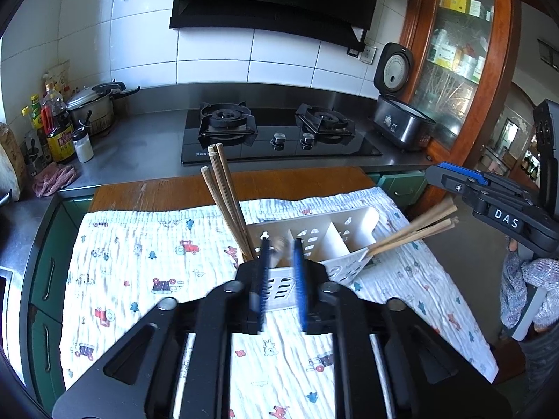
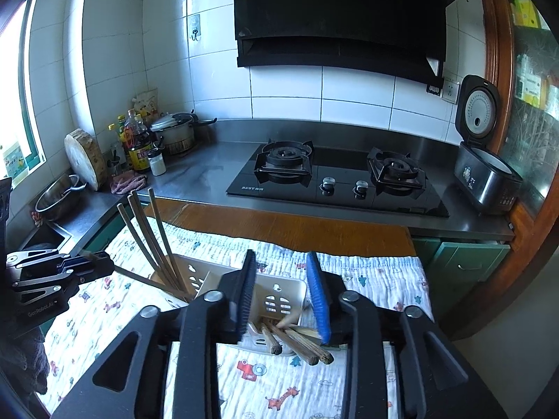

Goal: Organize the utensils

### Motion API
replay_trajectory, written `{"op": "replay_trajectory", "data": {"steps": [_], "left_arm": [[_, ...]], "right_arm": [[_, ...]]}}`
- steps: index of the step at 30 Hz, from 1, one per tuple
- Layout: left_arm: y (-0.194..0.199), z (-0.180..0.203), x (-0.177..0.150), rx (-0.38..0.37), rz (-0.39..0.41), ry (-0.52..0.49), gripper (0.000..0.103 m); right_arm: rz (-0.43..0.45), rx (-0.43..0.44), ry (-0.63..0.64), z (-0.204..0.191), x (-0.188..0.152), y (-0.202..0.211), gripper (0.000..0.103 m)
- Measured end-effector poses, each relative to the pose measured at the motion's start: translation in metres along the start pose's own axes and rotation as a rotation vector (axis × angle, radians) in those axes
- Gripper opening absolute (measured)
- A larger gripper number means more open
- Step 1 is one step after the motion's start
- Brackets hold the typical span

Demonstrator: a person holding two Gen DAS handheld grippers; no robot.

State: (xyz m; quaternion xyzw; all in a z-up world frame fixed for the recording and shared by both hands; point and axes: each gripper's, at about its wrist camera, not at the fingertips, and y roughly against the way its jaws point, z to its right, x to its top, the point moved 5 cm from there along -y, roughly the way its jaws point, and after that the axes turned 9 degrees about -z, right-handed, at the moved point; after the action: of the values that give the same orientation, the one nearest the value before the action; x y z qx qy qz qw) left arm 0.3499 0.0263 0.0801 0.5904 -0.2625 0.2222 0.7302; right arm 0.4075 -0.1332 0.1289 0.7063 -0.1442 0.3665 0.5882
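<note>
A white slotted utensil holder (image 1: 335, 241) with compartments stands on the patterned cloth (image 1: 146, 272); it also shows in the right wrist view (image 2: 276, 296). Several wooden chopsticks (image 1: 227, 202) lean out of its left compartment, and more chopsticks (image 1: 412, 232) stick out of its right one. In the right wrist view the left bunch (image 2: 153, 244) stands tilted and the other chopsticks (image 2: 297, 344) point toward the camera. My left gripper (image 1: 281, 244) is open and empty just before the holder. My right gripper (image 2: 281, 262) is open and empty above the chopstick ends.
A black gas hob (image 2: 335, 181) sits on the steel counter behind the wooden table edge (image 2: 279, 223). An open rice cooker (image 2: 485, 160) stands at the right. Bottles (image 2: 138, 139), a pot (image 2: 174, 132), a chopping block (image 2: 85, 160) and a steel bowl (image 2: 59, 195) are at the left.
</note>
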Motion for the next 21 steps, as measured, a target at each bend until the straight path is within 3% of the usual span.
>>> {"op": "replay_trajectory", "data": {"steps": [8,21], "left_arm": [[0.013,0.003,-0.007,0.009,0.025,0.000,0.039],[0.055,0.005,-0.034,0.035,0.107,0.002,0.078]], "right_arm": [[0.031,-0.016,0.008,0.001,-0.003,0.019,0.044],[0.093,-0.038,0.025,-0.008,-0.036,0.060,0.073]]}}
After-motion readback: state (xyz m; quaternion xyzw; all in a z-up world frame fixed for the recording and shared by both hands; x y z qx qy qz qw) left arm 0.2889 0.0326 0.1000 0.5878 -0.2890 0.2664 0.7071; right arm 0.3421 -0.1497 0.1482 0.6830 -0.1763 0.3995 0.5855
